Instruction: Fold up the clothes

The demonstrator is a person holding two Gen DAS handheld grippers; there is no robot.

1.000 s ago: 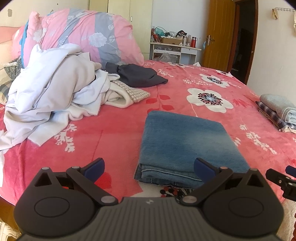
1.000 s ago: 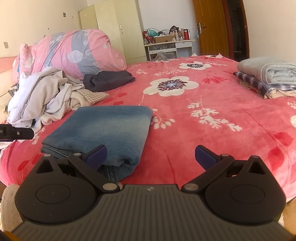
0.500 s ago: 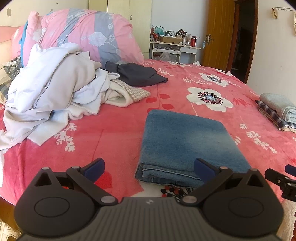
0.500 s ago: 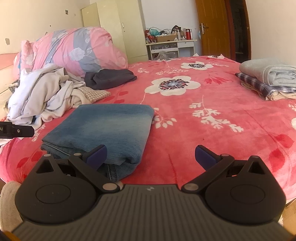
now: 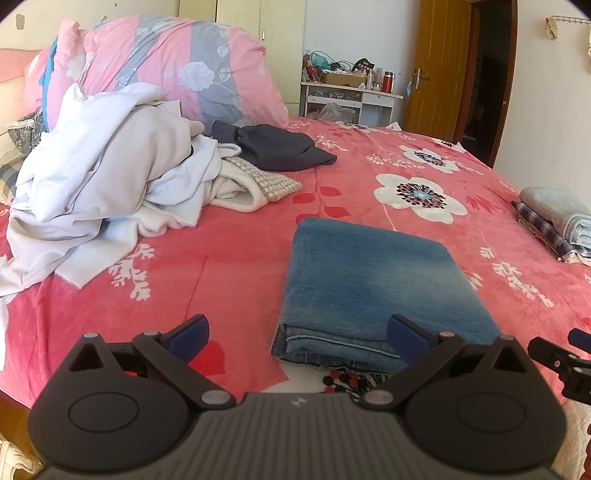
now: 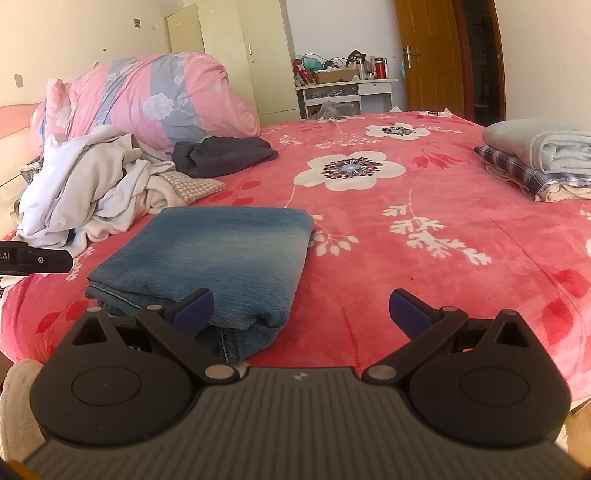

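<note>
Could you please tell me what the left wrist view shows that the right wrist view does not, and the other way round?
Only the left wrist view shows the open left gripper, the wall hooks and the right gripper's fingertip at the right edge.

Only the right wrist view shows the open right gripper and the full cream wardrobe.

Both show the folded blue jeans, the unfolded pile of white clothes and the stack of folded clothes.
</note>
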